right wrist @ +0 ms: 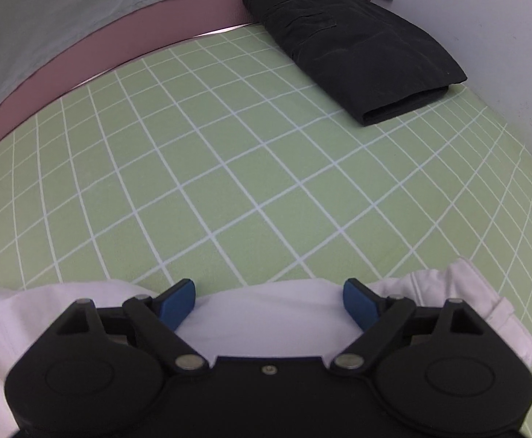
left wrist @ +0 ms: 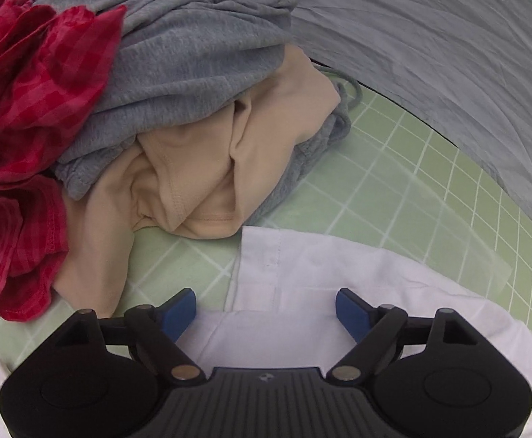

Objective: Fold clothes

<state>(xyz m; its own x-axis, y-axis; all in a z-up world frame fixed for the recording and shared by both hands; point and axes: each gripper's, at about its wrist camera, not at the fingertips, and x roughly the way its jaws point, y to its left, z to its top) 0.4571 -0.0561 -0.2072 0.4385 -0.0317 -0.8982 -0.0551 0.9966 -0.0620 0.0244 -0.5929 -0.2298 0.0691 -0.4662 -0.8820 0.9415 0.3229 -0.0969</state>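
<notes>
Green grid mat (right wrist: 229,168), grey sheet (left wrist: 430,54) behind

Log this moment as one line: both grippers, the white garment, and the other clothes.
left gripper: open over white garment | right gripper: open over it | unfolded pile | folded black garment on green mat

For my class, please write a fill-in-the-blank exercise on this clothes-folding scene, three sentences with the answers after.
1. The folded garment at the mat's far corner is ____ in colour.
2. The jaws of the left gripper and the right gripper stand ____.
3. In the unfolded pile, the red checked garment lies beside a ____ garment that rests on a beige one.

Answers: black; open; grey
</notes>
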